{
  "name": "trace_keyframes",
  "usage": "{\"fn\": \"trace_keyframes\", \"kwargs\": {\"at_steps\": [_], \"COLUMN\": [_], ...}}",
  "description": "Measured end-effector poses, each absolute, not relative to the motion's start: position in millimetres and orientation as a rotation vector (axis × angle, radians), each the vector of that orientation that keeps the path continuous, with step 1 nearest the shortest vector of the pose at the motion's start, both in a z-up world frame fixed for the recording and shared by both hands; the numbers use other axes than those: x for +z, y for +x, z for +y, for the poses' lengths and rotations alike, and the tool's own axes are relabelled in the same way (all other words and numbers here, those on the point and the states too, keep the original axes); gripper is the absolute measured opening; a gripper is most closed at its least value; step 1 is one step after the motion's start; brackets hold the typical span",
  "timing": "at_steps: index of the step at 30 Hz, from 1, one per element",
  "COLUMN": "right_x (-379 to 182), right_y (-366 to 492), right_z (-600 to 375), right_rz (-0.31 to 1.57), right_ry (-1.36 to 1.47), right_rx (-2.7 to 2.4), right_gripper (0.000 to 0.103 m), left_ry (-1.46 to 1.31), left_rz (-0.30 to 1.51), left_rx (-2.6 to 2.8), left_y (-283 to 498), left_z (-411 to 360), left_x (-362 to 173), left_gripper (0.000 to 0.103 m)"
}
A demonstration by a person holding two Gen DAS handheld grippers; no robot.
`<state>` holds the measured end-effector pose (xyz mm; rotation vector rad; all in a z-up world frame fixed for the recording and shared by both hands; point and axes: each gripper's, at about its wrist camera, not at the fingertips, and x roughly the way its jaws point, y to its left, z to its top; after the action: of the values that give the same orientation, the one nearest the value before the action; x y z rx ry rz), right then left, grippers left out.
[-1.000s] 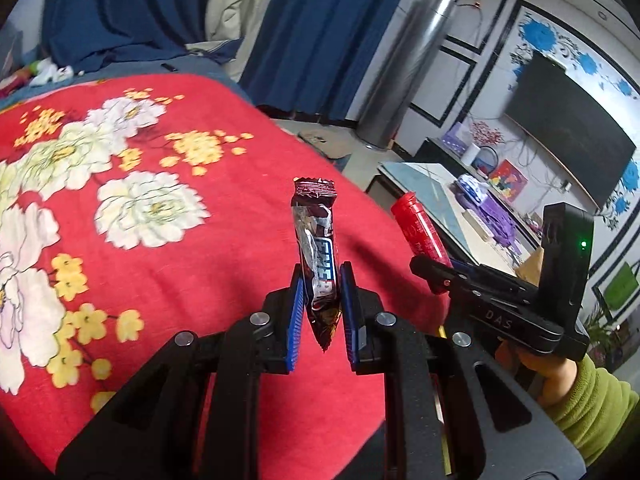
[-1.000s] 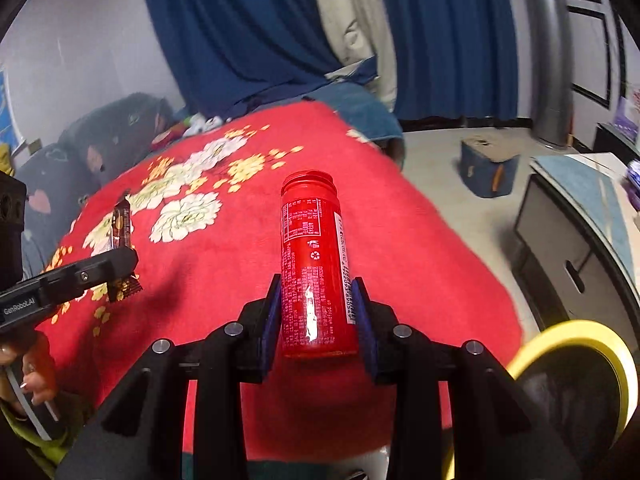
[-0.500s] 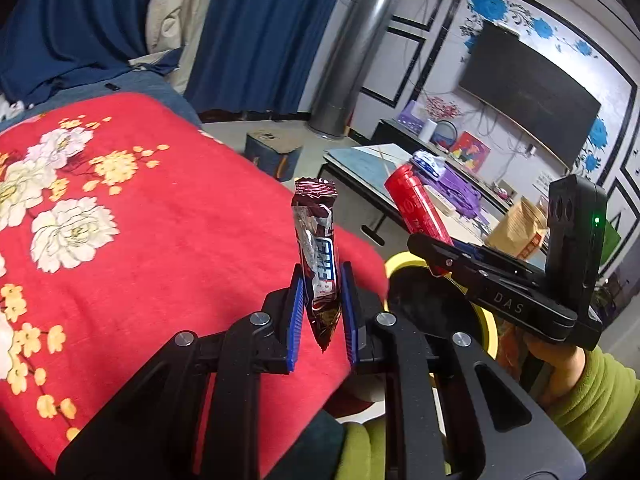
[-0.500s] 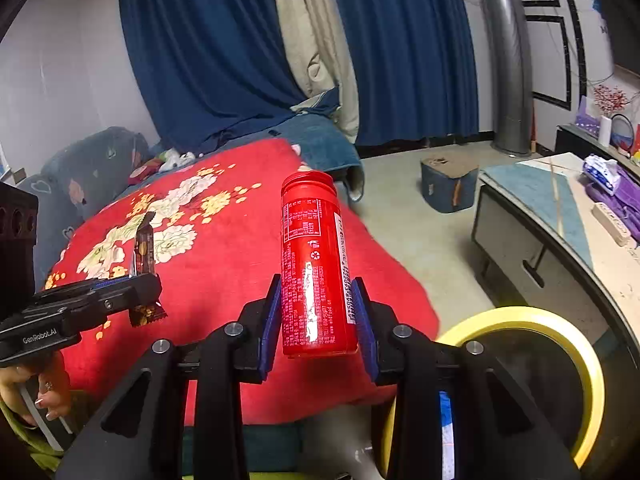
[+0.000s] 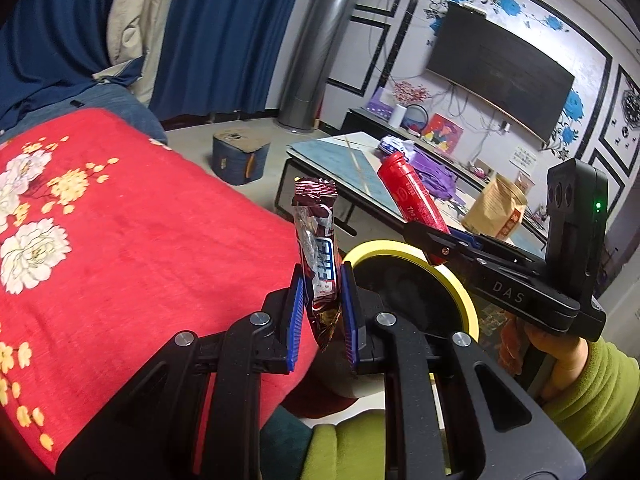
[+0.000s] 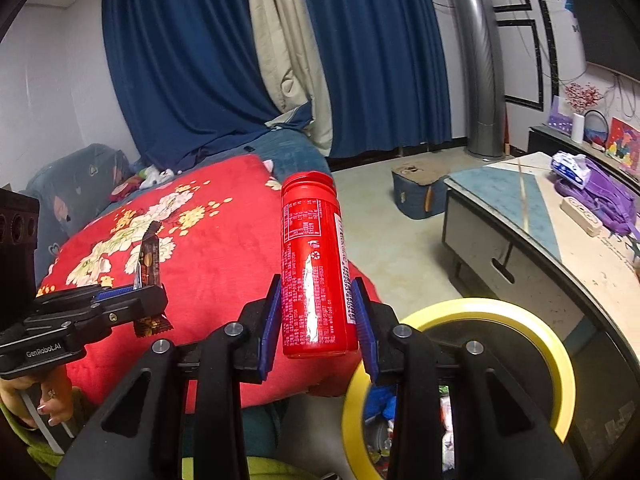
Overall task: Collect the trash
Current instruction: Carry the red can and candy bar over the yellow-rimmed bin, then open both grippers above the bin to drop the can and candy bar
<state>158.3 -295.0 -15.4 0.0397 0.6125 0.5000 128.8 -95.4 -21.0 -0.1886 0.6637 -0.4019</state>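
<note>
The right hand-held gripper bore "DAS" in pale letters on its black side. The left hand-held gripper read "GenRobot.AI" on its body. The red bottle between the right one's fingers carried fine print, too small to read.

Blue curtains hang behind a bed under a red flowered blanket — a dark television on the white wall, a low glass-topped table on the pale floor.
</note>
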Motion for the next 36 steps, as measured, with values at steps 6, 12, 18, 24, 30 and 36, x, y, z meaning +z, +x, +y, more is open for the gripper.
{"fn": "trace_keyframes", "kwargs": {"at_steps": [6, 12, 18, 24, 30, 36], "right_x": [-13.5, -13.1, -18.2, -25.9, -39.9, -55.6], "right_y": [152.8, 146.5, 142.8, 136.4, 126.5, 121.5], "right_z": [-315.5, -336.1, -355.3, -376.2, -401.7, -421.9], "right_rz": [0.597, 0.588, 0.598, 0.606, 0.621, 0.648], "right_ry": [0.06, 0.075, 0.079, 0.099, 0.126, 0.165], "right_rx": [0.446, 0.392, 0.335, 0.283, 0.219, 0.177], "right_gripper": [0.032, 0.032, 0.032, 0.032, 0.032, 0.027], "left_ry": [-0.165, -0.144, -0.123, -0.101, -0.076, -0.045], "left_rz": [0.665, 0.662, 0.666, 0.677, 0.688, 0.703], "left_rx": [-0.44, -0.473, -0.509, -0.541, -0.574, -0.603], "left_y": [134.6, 141.3, 148.5, 155.2, 160.7, 166.2], "left_z": [-113.8, -134.2, -153.7, -175.5, -197.3, -216.0], "left_x": [-22.0, -21.4, -22.8, -26.4, -30.3, -34.6], "left_gripper": [0.012, 0.012, 0.012, 0.012, 0.012, 0.012]}}
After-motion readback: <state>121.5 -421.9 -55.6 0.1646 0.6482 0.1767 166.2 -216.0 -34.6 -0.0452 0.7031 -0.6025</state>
